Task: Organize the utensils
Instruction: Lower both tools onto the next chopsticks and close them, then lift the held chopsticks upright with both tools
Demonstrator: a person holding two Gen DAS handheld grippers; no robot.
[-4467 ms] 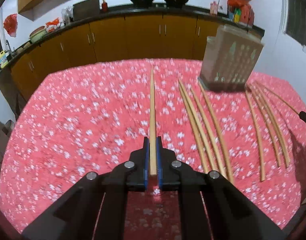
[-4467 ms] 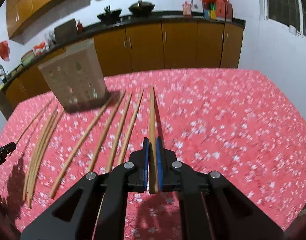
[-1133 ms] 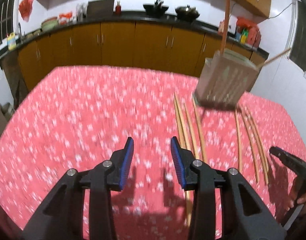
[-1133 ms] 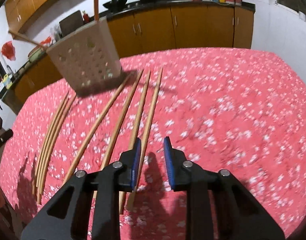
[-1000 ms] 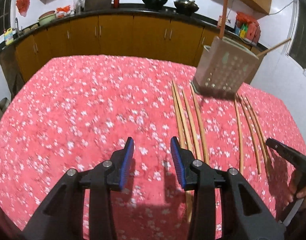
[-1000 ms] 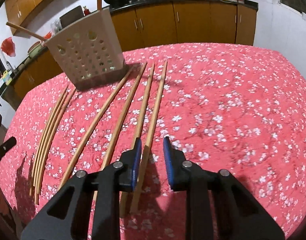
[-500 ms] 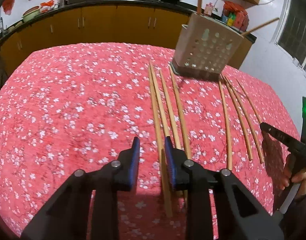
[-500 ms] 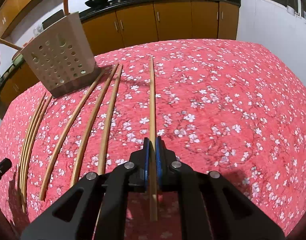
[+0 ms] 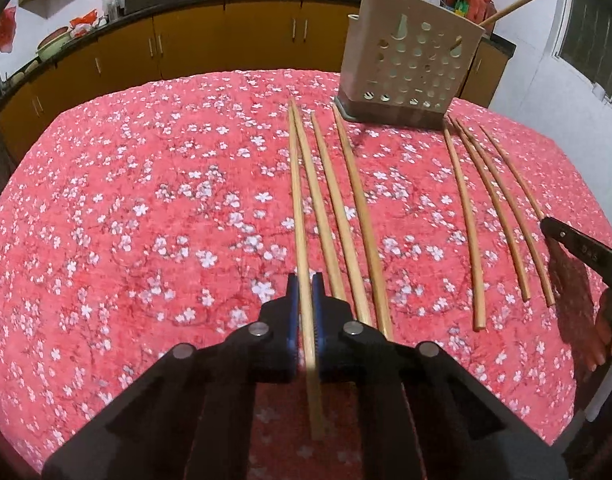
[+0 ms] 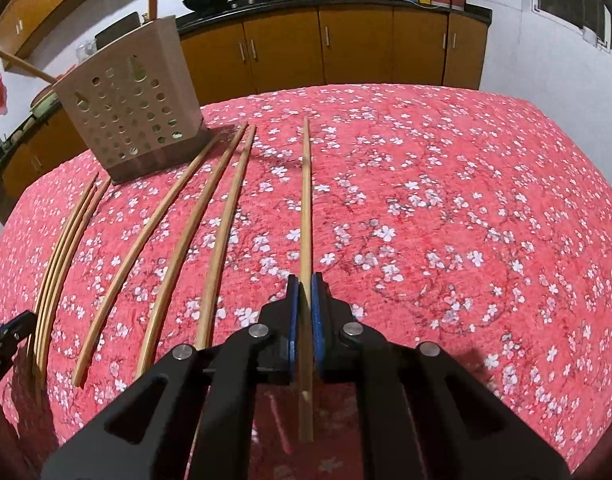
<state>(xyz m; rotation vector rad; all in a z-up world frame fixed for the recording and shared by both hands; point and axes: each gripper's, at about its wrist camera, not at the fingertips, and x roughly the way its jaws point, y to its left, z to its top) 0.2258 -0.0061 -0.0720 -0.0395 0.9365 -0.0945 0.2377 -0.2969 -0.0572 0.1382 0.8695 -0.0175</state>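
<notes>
1. The left gripper (image 9: pixel 304 286) has just been closing, and its blue pads now clamp one wooden chopstick (image 9: pixel 299 200) near its thick end.
2. This chopstick lies on the red flowered tablecloth (image 9: pixel 145 200). It is the outermost of four sticks that point toward the beige utensil holder (image 9: pixel 410 72), on the side away from the holder's front corner.
3. The three neighbouring chopsticks (image 9: pixel 346 208) lie just beside it, between it and the holder's base.
4. A second group of thin chopsticks (image 9: pixel 494 204) lies on the other side of the holder's base, well apart from the first group.
5. The right gripper (image 10: pixel 304 286) is clenched on another chopstick (image 10: pixel 306 200), with the thick end sticking out behind the pads.
6. In the right wrist view this stick lies on the cloth alone, apart from three loose chopsticks (image 10: pixel 193 232) that run toward the holder (image 10: pixel 133 116).
7. The holder stands upright on the cloth. Two sticks (image 9: pixel 510 6) already stand in it and lean out over its top rim.
8. Behind the holder there are brown kitchen cabinets (image 10: pixel 346 48) with pans on the dark counter.
</notes>
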